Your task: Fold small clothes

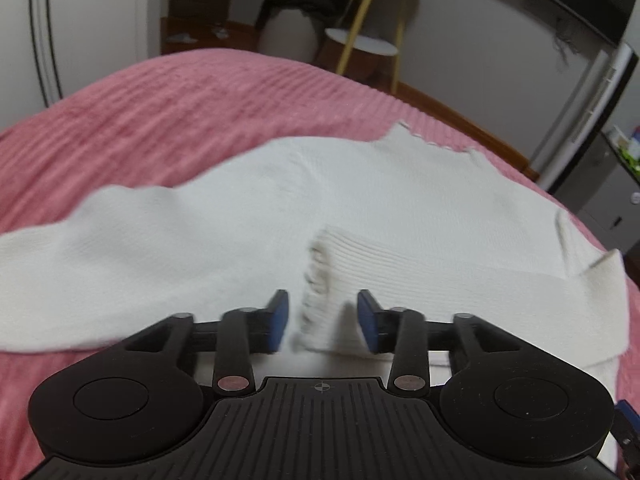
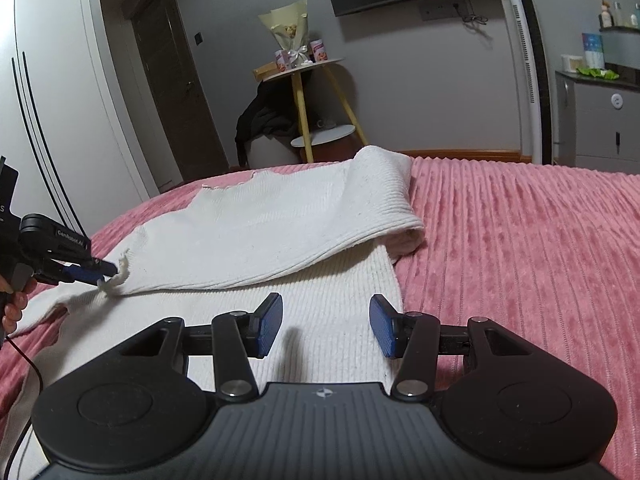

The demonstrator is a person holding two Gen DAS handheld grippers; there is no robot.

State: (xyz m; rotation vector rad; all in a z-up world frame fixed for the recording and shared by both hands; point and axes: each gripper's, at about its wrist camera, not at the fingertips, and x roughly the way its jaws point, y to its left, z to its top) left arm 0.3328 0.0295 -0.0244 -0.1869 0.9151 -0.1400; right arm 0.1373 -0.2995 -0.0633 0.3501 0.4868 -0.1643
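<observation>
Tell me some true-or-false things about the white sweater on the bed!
1. The sweater lies on a pink blanket. True.
2. A sleeve is folded across the sweater. True.
3. The right gripper is squeezing the sweater. False: its fingers stand apart with nothing pinched between them.
4. The left gripper is far from the sleeve. False: the frayed cuff sits between its open fingers.
5. The blanket is smooth and blue. False: it is ribbed and pink.
</observation>
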